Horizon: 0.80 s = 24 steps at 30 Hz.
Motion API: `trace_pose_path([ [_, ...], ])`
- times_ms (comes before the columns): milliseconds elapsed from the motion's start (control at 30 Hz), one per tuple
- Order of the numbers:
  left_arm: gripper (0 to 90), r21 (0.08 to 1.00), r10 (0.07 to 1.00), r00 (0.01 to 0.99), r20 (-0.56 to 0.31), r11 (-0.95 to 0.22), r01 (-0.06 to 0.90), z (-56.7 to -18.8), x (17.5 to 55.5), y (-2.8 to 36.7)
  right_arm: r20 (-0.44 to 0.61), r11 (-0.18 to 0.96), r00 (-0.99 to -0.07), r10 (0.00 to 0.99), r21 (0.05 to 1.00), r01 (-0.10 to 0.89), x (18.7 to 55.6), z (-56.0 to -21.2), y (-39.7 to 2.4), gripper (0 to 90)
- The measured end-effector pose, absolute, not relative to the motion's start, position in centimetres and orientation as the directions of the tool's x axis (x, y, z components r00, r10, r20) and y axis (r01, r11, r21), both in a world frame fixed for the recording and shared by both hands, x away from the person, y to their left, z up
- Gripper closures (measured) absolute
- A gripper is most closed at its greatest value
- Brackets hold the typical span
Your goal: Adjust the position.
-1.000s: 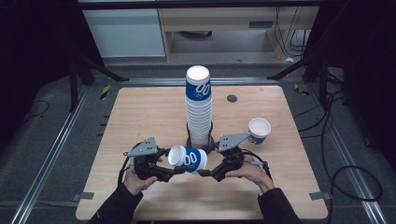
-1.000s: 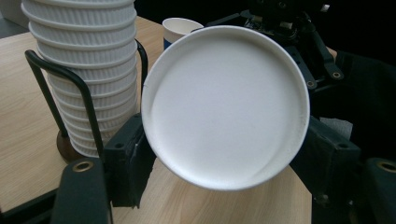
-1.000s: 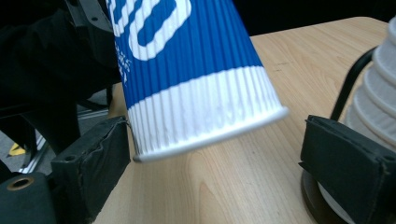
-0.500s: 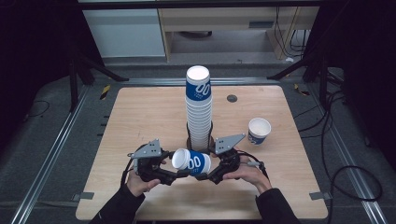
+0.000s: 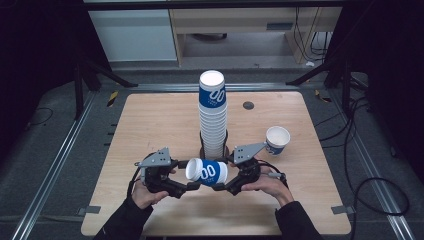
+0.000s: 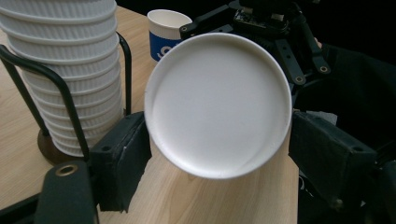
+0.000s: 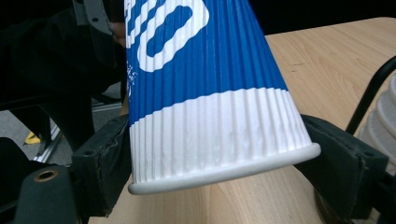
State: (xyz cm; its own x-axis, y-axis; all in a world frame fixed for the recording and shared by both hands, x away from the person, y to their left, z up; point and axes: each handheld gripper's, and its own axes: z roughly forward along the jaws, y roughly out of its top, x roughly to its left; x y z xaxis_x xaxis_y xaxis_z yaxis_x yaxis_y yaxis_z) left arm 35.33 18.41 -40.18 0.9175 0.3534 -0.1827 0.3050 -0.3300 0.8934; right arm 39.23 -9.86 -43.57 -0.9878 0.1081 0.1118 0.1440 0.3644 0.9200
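1. The right gripper (image 7: pixel 219 163) is closing on the rolled-rim end of the blue-and-white paper cup (image 5: pixel 209 171). Its jaws have just been narrowing, and its pads (image 7: pixel 105 158) are now lying against the ribbed white band on either side.
2. The left gripper (image 6: pixel 219 154) is clamping the cup's other end, with a jaw against each side of the white round face turned toward its camera.
3. The cup is lying on its side in the air between the two grippers, above the near edge of the table (image 5: pixel 150 125) and just in front of the stack of cups (image 5: pixel 212 120).
4. This is looking like a handover. The right jaws should be squeezing only until the wall is resisting, because a thin paper wall is likely to buckle near the rim.
5. The left gripper should be letting go only once the right one is bearing the cup squarely. A grip low on the rim may let the cup pivot.
6. Any swing afterwards should be going wide of the stack's black wire holder (image 6: pixel 70 112) and the loose cup (image 5: pixel 276 140) standing off to the right.
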Motion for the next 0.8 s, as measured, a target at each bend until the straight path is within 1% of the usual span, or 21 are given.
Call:
trace_pose_path([
  [167,19.0,0.883,0.356,0.917,-0.177,-0.354,0.308,-40.0,35.5,18.8,0.088,0.380,-0.988,0.126,0.916,0.130,39.2,-43.3,-10.3,15.5],
  [267,18.5,0.865,0.348,0.921,-0.175,-0.393,0.312,-40.1,35.5,18.7,0.071,0.407,-0.989,0.127,0.906,0.118,39.1,-43.3,-10.3,15.5],
  [600,17.5,0.805,0.323,0.932,-0.164,-0.502,0.316,-41.0,35.5,17.4,0.035,0.513,-0.995,0.089,0.855,0.076,38.5,-44.3,-8.5,15.4],
  [667,18.9,0.793,0.321,0.931,-0.173,-0.515,0.325,-41.4,35.6,17.2,0.031,0.525,-0.996,0.080,0.848,0.069,38.4,-44.4,-8.2,15.4],
  [767,24.9,0.785,0.322,0.929,-0.180,-0.523,0.333,-41.7,35.7,17.2,0.025,0.536,-0.997,0.068,0.842,0.057,38.2,-44.5,-8.0,15.2],
  [800,25.2,0.785,0.323,0.929,-0.181,-0.522,0.334,-41.7,35.7,17.2,0.024,0.539,-0.997,0.067,0.840,0.057,38.2,-44.6,-7.9,15.2],
])
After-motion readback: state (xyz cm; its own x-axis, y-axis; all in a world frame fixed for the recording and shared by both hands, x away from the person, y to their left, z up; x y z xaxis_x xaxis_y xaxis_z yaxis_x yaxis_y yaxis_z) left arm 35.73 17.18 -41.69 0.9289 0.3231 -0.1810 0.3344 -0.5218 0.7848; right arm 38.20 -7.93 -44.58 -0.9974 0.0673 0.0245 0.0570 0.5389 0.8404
